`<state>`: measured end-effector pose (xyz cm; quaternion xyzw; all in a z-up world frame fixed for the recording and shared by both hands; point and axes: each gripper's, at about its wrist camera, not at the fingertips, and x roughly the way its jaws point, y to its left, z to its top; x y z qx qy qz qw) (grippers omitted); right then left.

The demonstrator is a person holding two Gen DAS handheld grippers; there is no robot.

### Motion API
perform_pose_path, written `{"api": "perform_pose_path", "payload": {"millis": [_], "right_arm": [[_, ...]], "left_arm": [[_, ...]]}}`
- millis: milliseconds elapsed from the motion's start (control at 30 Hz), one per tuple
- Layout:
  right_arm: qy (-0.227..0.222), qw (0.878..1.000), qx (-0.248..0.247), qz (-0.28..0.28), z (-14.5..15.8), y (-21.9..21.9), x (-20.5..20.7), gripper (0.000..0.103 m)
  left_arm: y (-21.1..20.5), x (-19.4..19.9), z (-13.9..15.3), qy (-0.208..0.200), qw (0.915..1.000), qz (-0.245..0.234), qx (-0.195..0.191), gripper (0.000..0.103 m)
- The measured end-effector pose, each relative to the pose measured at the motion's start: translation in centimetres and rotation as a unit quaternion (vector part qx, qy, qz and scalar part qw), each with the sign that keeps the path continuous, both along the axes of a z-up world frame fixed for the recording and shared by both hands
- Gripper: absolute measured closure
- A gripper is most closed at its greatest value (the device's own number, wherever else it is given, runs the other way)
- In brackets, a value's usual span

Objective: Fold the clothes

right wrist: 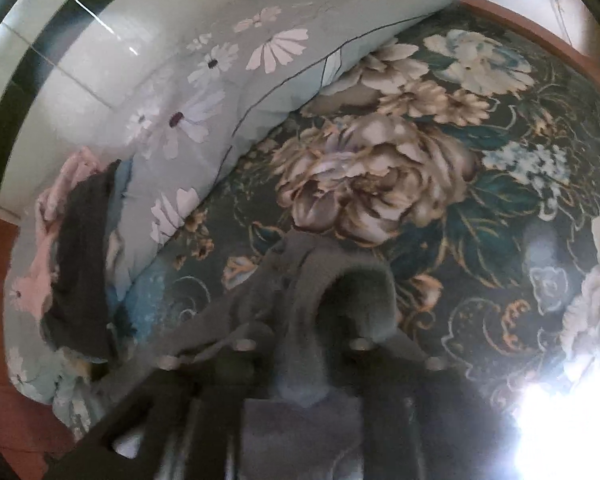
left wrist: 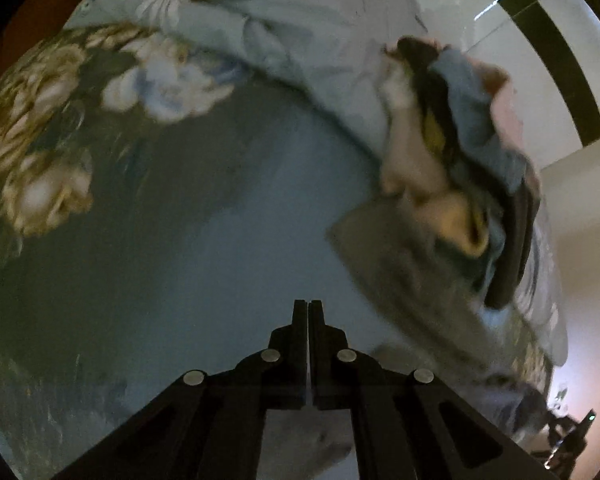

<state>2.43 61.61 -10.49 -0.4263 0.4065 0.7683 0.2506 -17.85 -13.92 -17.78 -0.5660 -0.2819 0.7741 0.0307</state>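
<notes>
A grey garment (right wrist: 320, 288) is draped over my right gripper (right wrist: 304, 320) and hides its fingers; it trails down onto the floral bedspread (right wrist: 480, 168). The right gripper appears shut on this cloth. In the left wrist view my left gripper (left wrist: 308, 312) has its two fingers pressed together, with a thin strip of grey cloth (left wrist: 300, 440) showing between them lower down. It hovers over the blurred bedspread (left wrist: 160, 220). The grey garment (left wrist: 400, 264) lies to its right.
A pale blue quilt with white daisies (right wrist: 228, 92) lies along the bed's far side. A pile of dark, blue and pink clothes (left wrist: 472, 140) sits on it, also in the right wrist view (right wrist: 80, 264). A white wall with a black stripe (left wrist: 552, 60) stands behind.
</notes>
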Motion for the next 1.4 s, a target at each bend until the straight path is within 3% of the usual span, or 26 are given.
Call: {"api": "perform_pose_path", "payload": {"millis": [33, 67, 100, 200, 300, 500, 667, 933, 967, 1033, 1067, 1200, 1300, 1400], "right_arm": [[0.008, 1.000, -0.001, -0.002, 0.3, -0.2, 0.8, 0.053], [0.016, 1.000, -0.002, -0.004, 0.6, -0.4, 1.7, 0.053], [0.019, 1.000, -0.003, -0.006, 0.6, -0.9, 2.6, 0.052], [0.003, 1.000, -0.028, -0.013, -1.1, -2.4, 5.8, 0.052], [-0.016, 0.996, -0.079, -0.036, -4.3, -4.1, 9.5, 0.052], [0.009, 0.978, -0.183, -0.095, -9.6, -6.7, 12.8, 0.052], [0.021, 0.968, -0.225, -0.110, -11.5, -8.1, 11.3, 0.052], [0.031, 0.965, -0.236, -0.113, -11.4, -9.2, 8.3, 0.052], [0.034, 0.964, -0.237, -0.113, -11.3, -9.3, 8.1, 0.052], [0.028, 0.966, -0.230, -0.114, -11.1, -9.3, 7.7, 0.054], [0.025, 0.966, -0.228, -0.116, -11.1, -9.3, 7.6, 0.056], [0.023, 0.963, -0.232, -0.133, -11.2, -9.1, 7.3, 0.090], [0.020, 0.967, -0.221, -0.126, -10.4, -9.0, 6.8, 0.095], [0.046, 0.975, -0.196, -0.098, -7.5, -8.8, 5.9, 0.096]], "left_arm": [[0.0, 0.9, -0.4, -0.009, 0.9999, 0.002, 0.005, 0.090], [-0.1, 1.9, -0.8, -0.018, 0.9998, 0.004, 0.010, 0.076], [-0.1, 2.8, -1.2, -0.027, 0.9995, 0.006, 0.015, 0.068], [-0.5, 5.4, -2.3, -0.053, 0.9980, 0.022, 0.029, 0.065], [-2.6, 6.4, -3.4, -0.067, 0.9917, 0.097, 0.051, 0.055], [-3.7, 7.3, -6.4, -0.107, 0.9713, 0.159, 0.141, 0.054], [-3.2, 7.3, -7.0, -0.116, 0.9617, 0.180, 0.171, 0.054], [-2.6, 6.1, -7.0, -0.113, 0.9569, 0.183, 0.196, 0.058], [-2.4, 5.9, -7.0, -0.114, 0.9578, 0.179, 0.194, 0.063], [-2.0, 5.6, -6.9, -0.117, 0.9597, 0.172, 0.189, 0.082], [-1.8, 5.6, -6.8, -0.119, 0.9610, 0.170, 0.183, 0.097], [-2.1, 5.5, -6.1, -0.107, 0.9647, 0.163, 0.177, 0.099], [-2.1, 4.6, -4.1, -0.074, 0.9737, 0.137, 0.167, 0.099], [-1.9, 3.0, 0.1, -0.011, 0.9829, 0.097, 0.156, 0.099]]}}
